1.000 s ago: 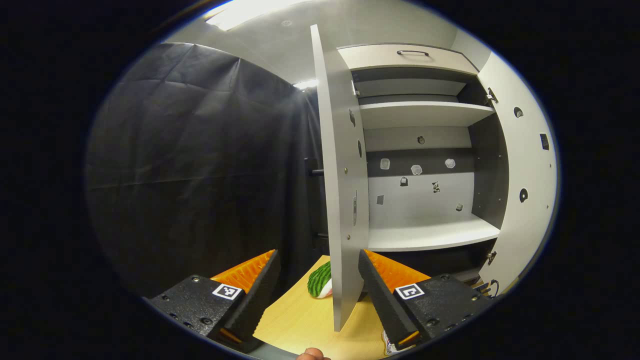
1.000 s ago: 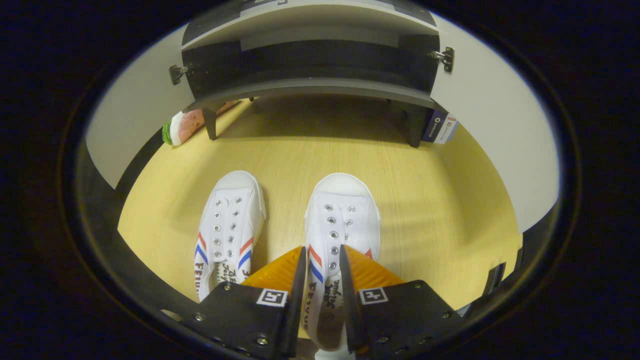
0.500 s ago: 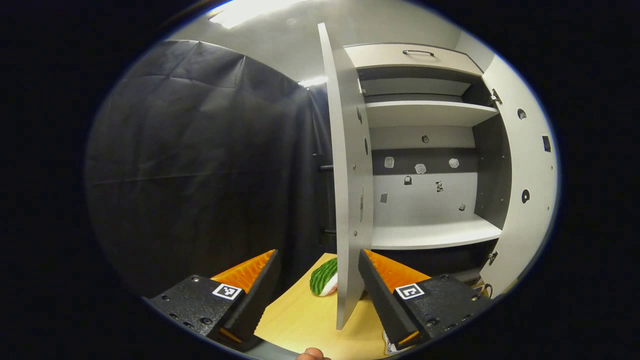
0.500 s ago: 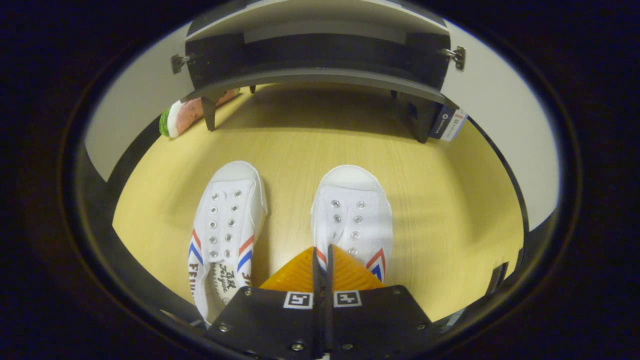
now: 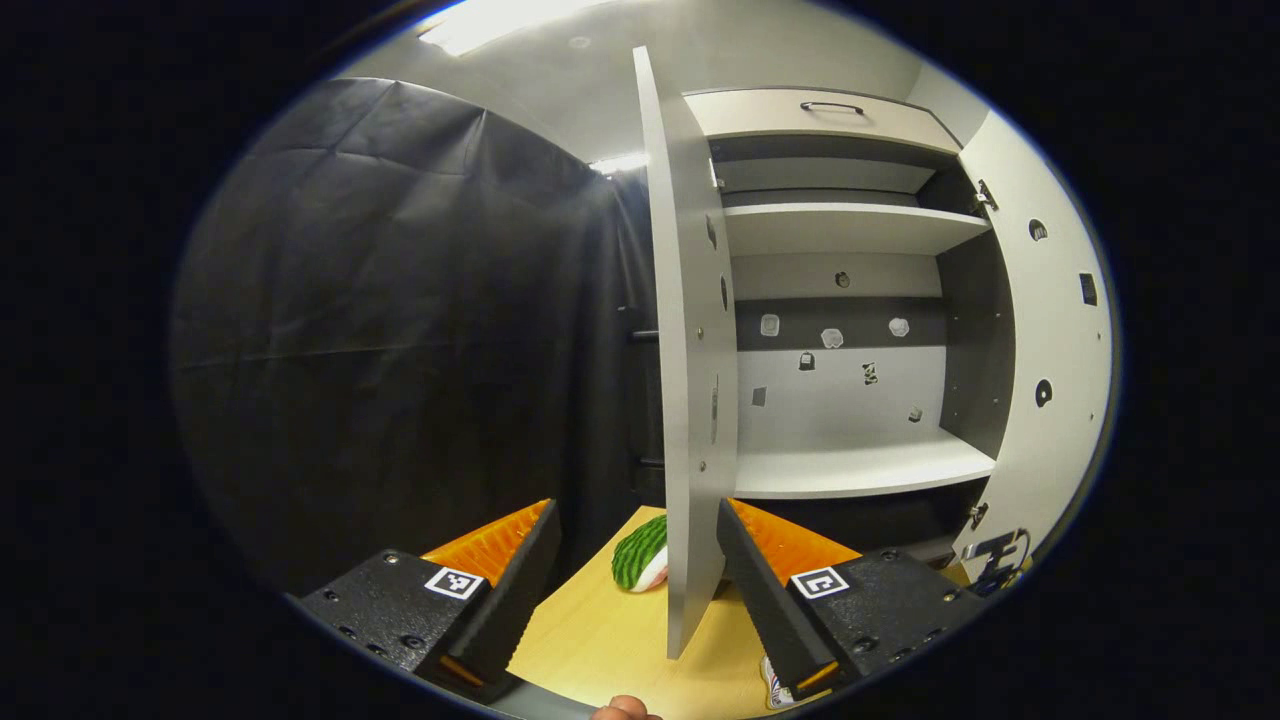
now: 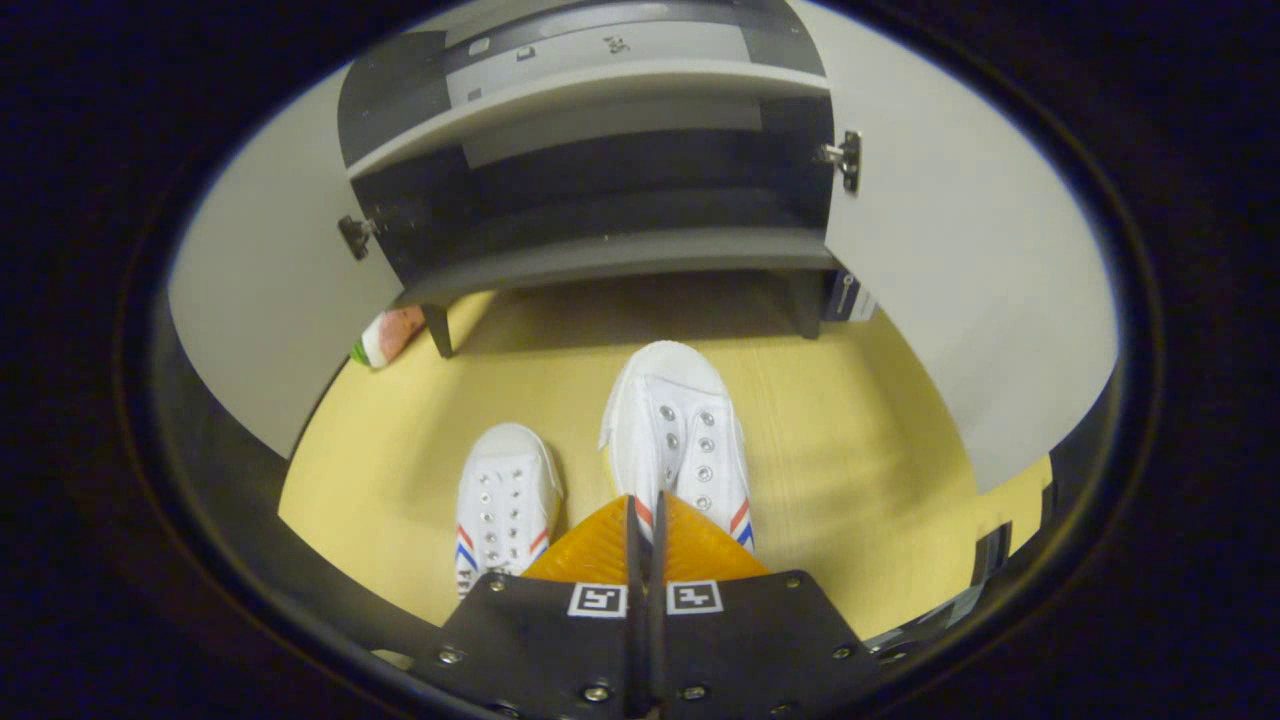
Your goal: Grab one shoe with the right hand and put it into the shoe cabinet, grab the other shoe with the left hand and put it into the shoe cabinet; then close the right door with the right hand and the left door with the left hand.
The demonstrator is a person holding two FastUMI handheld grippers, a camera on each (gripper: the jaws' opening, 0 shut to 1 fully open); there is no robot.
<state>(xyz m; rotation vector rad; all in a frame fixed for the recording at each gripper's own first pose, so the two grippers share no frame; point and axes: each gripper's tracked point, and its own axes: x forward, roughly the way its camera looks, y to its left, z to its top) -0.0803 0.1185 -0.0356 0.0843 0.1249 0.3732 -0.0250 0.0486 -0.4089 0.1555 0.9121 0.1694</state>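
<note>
Pinching white canvas shoe, right gripper fingers together.

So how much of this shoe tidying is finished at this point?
Nothing is stowed yet. In hand: the right gripper is clamped on one white shoe, which looks lifted off the table toward the shoe cabinet. Left: shelve it, then the other shoe, which lies on the table. The left gripper hangs open by the left door; both doors, including the right door, stand open.

Right gripper hides the shoe's heel (wholly).
</note>
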